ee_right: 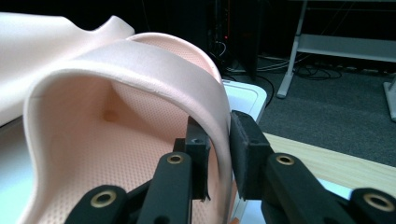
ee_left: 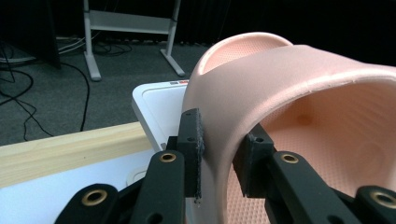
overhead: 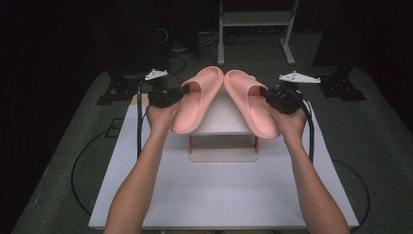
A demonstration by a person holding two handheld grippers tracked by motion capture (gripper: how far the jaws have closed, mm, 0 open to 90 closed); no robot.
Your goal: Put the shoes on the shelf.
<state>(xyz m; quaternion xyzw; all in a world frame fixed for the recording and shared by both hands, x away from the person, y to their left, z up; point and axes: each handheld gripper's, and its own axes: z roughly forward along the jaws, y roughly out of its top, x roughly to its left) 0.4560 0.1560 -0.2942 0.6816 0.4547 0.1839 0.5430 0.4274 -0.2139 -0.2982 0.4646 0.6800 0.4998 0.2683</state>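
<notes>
Two pink foam slippers lie side by side, toes touching at the far end, on top of a small white rack (overhead: pixel 221 119). My left gripper (overhead: pixel 184 91) is shut on the outer side of the left slipper (overhead: pixel 195 105) strap. In the left gripper view its pads (ee_left: pixel 195 140) pinch that strap wall of the left slipper (ee_left: pixel 261 74), one outside and one inside. My right gripper (overhead: pixel 265 92) is shut the same way on the right slipper (overhead: pixel 248 105). In the right gripper view the strap of the right slipper (ee_right: pixel 140 60) runs between the pads (ee_right: pixel 247 149), and the left slipper (ee_right: pixel 37 42) shows beyond.
The rack stands on a white table (overhead: pixel 219 190) with a wooden strip (ee_left: pixel 70 149) along its far edge. Both forearms reach in from the near edge. Cables trail from the grippers off the table. A metal frame (overhead: pixel 255 29) stands on the dark floor behind.
</notes>
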